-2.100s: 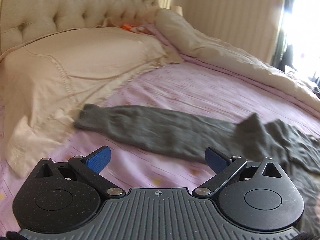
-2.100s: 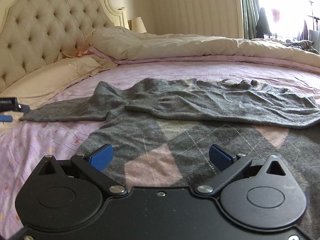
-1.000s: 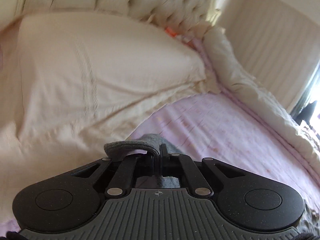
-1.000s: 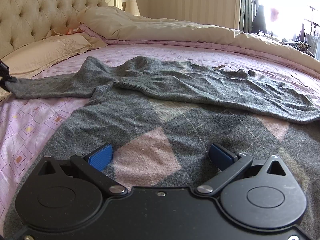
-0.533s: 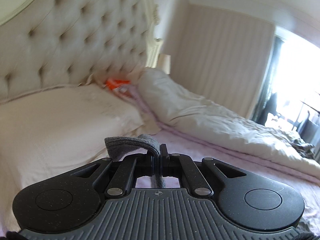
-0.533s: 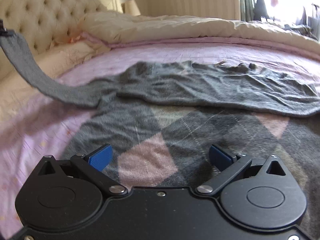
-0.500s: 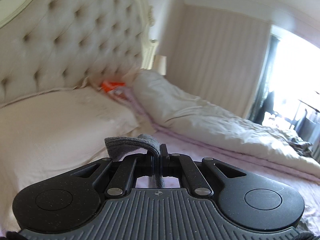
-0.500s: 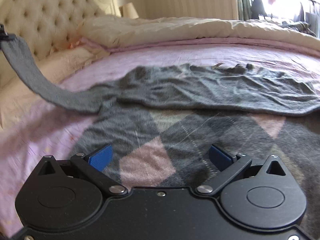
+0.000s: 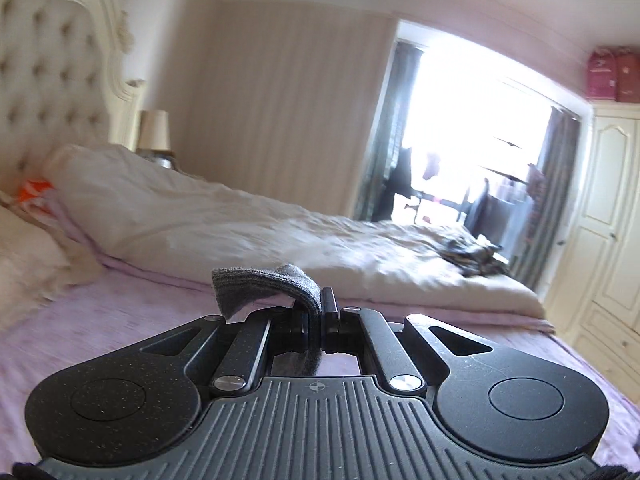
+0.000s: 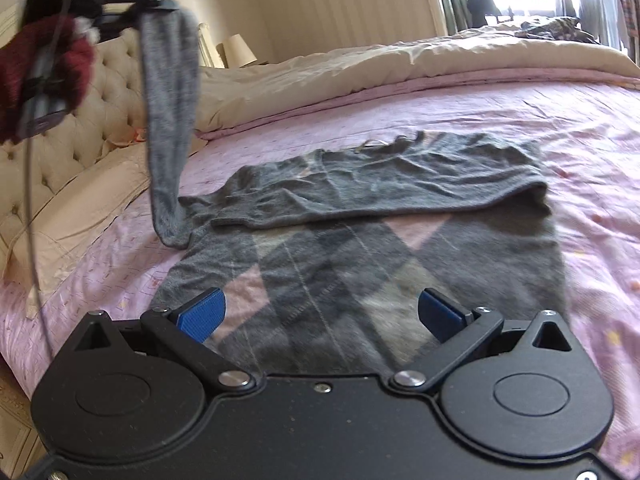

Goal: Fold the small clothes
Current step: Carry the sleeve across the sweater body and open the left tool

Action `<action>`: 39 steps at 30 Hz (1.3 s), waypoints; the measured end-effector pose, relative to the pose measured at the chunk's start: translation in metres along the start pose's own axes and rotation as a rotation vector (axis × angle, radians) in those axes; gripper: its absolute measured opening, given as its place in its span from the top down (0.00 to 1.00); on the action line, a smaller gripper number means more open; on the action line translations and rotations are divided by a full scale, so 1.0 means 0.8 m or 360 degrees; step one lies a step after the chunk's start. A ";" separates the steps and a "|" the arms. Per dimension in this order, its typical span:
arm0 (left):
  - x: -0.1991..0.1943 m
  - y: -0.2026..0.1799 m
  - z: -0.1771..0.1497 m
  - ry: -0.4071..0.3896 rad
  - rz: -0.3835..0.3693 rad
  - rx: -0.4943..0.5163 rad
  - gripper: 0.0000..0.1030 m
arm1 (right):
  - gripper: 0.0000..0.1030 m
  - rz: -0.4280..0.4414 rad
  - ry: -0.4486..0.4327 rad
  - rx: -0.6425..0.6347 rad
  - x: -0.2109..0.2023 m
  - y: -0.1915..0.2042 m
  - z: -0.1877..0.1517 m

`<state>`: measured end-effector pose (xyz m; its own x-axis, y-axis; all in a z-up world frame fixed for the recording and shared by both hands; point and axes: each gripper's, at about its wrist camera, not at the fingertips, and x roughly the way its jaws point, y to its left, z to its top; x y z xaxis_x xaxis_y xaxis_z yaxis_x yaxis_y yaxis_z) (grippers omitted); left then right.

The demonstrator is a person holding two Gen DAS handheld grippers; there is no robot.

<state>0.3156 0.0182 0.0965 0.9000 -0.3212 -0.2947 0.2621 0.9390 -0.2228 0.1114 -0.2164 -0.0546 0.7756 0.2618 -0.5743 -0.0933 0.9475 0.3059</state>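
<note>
Grey argyle sweater (image 10: pixel 360 256), lilac sheet (image 10: pixel 540 120)

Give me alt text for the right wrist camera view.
The left gripper, held high at upper left, lifts the grey sleeve of an argyle sweater spread on a pink bed sheet. The open right gripper hovers over the sweater's hem.

Right tool (image 10: pixel 320 314): blue-padded fingers spread wide apart, nothing between them, positioned over the lower hem of a grey knitted sweater with pink and grey argyle diamonds (image 10: pixel 400 248). The sweater lies flat on the pink patterned bedsheet (image 10: pixel 540 120), its upper part folded down over the body. Left tool (image 10: pixel 132 4), upper left, clamps the cuff of the grey sleeve (image 10: pixel 170 120), which hangs from it to the sweater's shoulder. A dark red sleeve (image 10: pixel 44 68) shows behind it. Cream duvet (image 10: pixel 360 64) lies beyond.
</note>
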 end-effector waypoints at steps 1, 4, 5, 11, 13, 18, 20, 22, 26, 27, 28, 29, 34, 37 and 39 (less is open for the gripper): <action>0.013 -0.015 -0.011 0.0024 -0.0035 -0.0003 0.96 | 0.01 -0.0006 -0.0002 0.0009 -0.006 -0.007 -0.002; 0.049 -0.061 -0.048 0.0095 -0.0096 0.0033 0.96 | 0.01 -0.0030 -0.0012 0.0040 -0.019 -0.028 -0.006; 0.060 -0.075 -0.062 0.0121 -0.0108 0.0057 0.96 | 0.01 -0.0035 -0.0014 0.0054 -0.023 -0.035 -0.007; 0.109 -0.137 -0.146 0.0296 -0.0159 0.0248 0.94 | 0.01 -0.0061 -0.0023 0.0136 -0.035 -0.068 -0.012; 0.115 -0.145 -0.165 0.0363 -0.0193 0.0259 0.77 | 0.01 -0.0072 -0.0023 0.0154 -0.036 -0.075 -0.013; 0.092 -0.159 -0.171 0.0326 -0.0363 0.0306 0.52 | 0.01 -0.0084 -0.0020 0.0175 -0.036 -0.082 -0.015; 0.075 -0.165 -0.166 0.0297 -0.0430 0.0360 0.45 | 0.01 -0.0085 -0.0016 0.0173 -0.032 -0.081 -0.013; 0.055 -0.165 -0.162 0.0228 -0.0496 0.0418 0.41 | 0.01 -0.0083 -0.0018 0.0169 -0.029 -0.079 -0.010; 0.023 -0.149 -0.165 0.0116 -0.0414 0.0489 0.36 | 0.01 -0.0081 -0.0033 0.0131 -0.024 -0.074 -0.002; 0.017 -0.140 -0.169 0.0107 -0.0340 0.0494 0.36 | 0.01 -0.0085 -0.0041 0.0115 -0.023 -0.073 0.001; 0.014 -0.133 -0.175 0.0102 -0.0256 0.0496 0.35 | 0.01 -0.0089 -0.0048 0.0103 -0.022 -0.073 0.004; 0.010 -0.119 -0.180 0.0107 -0.0183 0.0492 0.35 | 0.01 -0.0091 -0.0056 0.0092 -0.020 -0.073 0.008; 0.004 -0.036 -0.213 0.0240 0.0134 0.0393 0.35 | 0.01 -0.0096 -0.0104 0.0030 -0.005 -0.079 0.031; 0.000 0.014 -0.232 0.0326 0.0266 0.0237 0.35 | 0.01 -0.0103 -0.0130 -0.0009 0.009 -0.084 0.048; -0.007 0.042 -0.242 0.0343 0.0332 0.0136 0.35 | 0.01 -0.0119 -0.0148 -0.0038 0.021 -0.088 0.060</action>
<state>0.2515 0.0279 -0.0895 0.8453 -0.1308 -0.5181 0.1163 0.9914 -0.0606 0.1610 -0.2877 -0.0490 0.8355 0.1733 -0.5214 -0.0472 0.9681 0.2461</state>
